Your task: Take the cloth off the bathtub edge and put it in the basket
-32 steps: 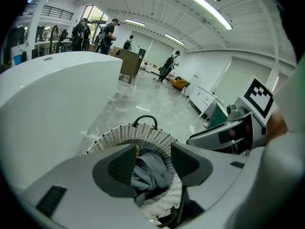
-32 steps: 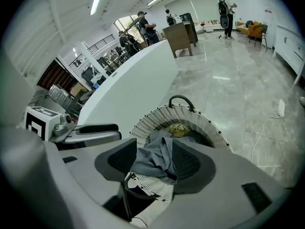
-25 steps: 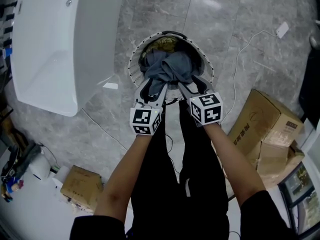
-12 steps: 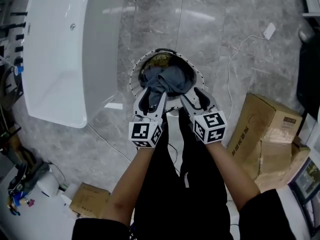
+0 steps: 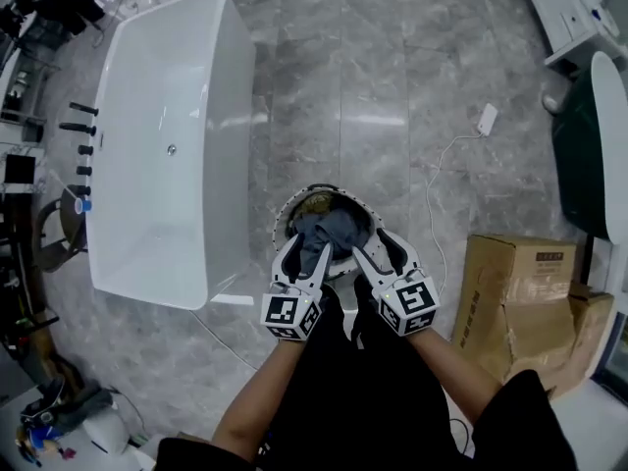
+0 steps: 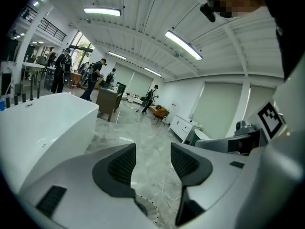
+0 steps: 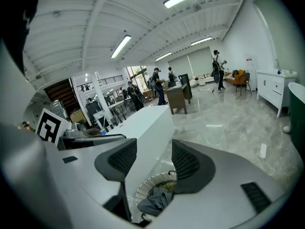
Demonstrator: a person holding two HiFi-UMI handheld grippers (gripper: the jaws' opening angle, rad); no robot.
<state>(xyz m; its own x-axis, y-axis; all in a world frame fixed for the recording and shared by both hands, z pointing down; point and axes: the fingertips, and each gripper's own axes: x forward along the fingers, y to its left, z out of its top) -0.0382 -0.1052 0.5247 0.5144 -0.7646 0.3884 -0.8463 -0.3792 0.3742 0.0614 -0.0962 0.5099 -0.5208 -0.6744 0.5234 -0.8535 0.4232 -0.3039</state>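
In the basket (image 5: 278, 226) just ahead of you, the cloth (image 5: 336, 232) is lying bunched. Your left hand-held gripper (image 5: 308, 253) and right hand-held gripper (image 5: 377, 251) are hovering equally near it, both released and empty.

1. The floor (image 5: 373, 67) is laid with grey, marble-like tiles.
2. A white bathtub (image 5: 167, 145) is seen standing at the left.
3. A round basket (image 5: 281, 226) is set near the centre, just right of the bathtub's near end.
4. A white adapter (image 5: 486, 118) with its cable is laid farther right.
5. Cardboard boxes (image 5: 520, 283) are stacked at the near right.
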